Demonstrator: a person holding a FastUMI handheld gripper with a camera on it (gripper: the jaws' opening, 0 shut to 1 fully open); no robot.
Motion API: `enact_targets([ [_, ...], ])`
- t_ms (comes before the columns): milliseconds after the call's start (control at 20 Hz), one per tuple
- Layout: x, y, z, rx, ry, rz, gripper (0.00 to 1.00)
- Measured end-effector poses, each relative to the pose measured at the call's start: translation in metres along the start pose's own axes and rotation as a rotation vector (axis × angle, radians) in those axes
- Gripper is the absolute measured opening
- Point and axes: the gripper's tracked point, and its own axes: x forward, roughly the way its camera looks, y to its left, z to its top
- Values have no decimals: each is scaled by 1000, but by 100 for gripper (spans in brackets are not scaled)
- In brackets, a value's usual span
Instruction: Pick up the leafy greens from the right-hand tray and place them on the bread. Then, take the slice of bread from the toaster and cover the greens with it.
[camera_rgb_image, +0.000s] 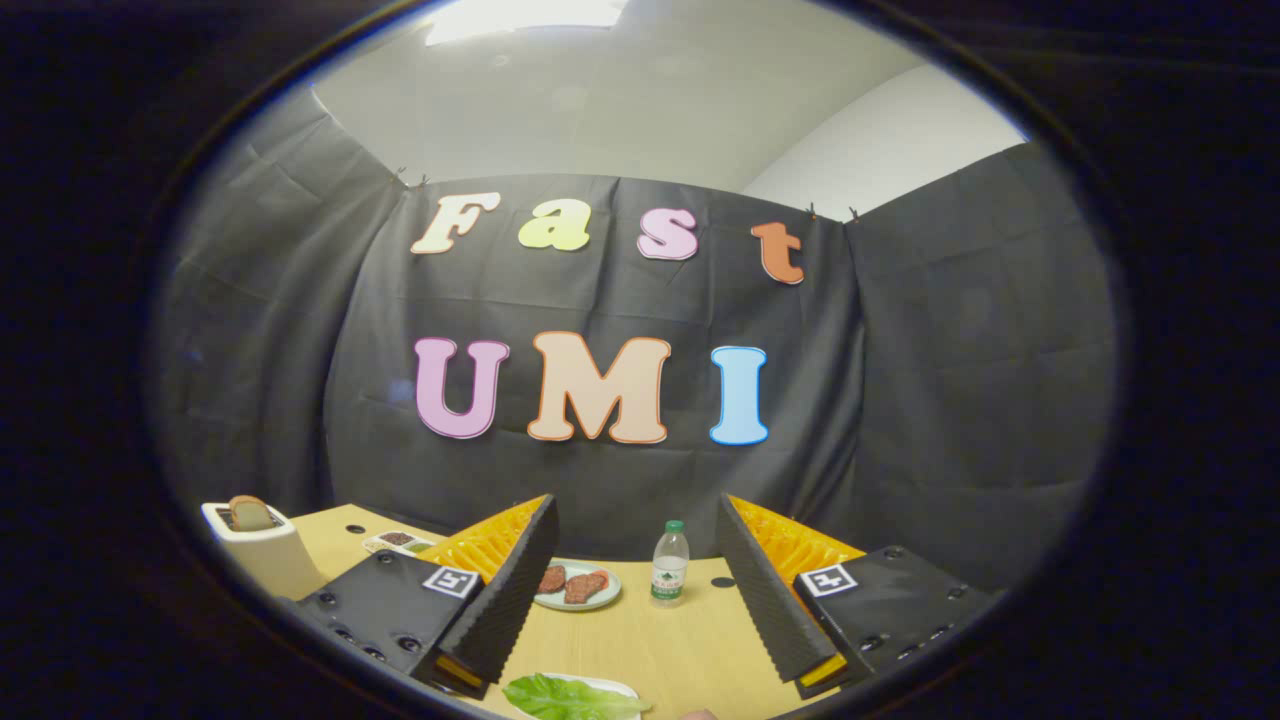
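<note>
My gripper (632, 590) is open above a light wooden table (680, 640), with nothing between its fingers. Green leafy greens (565, 697) lie on a white plate (610, 686) just below and between the fingertips, close to me. A white toaster (262, 555) stands at the table's far left, beyond the left finger, and a slice of bread (249, 513) sticks up out of its slot.
A pale plate (603, 598) with two reddish-brown meat slices (573, 583) sits ahead between the fingers. A small clear water bottle (669, 565) with a green cap stands to its right. A small white tray (396, 542) lies behind the left finger, near the toaster.
</note>
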Motion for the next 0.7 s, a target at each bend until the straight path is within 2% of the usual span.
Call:
enact_targets([
  [350, -1, 0, -5, -7, -1, 11, 100],
  [700, 5, 12, -23, -14, 21, 97, 100],
])
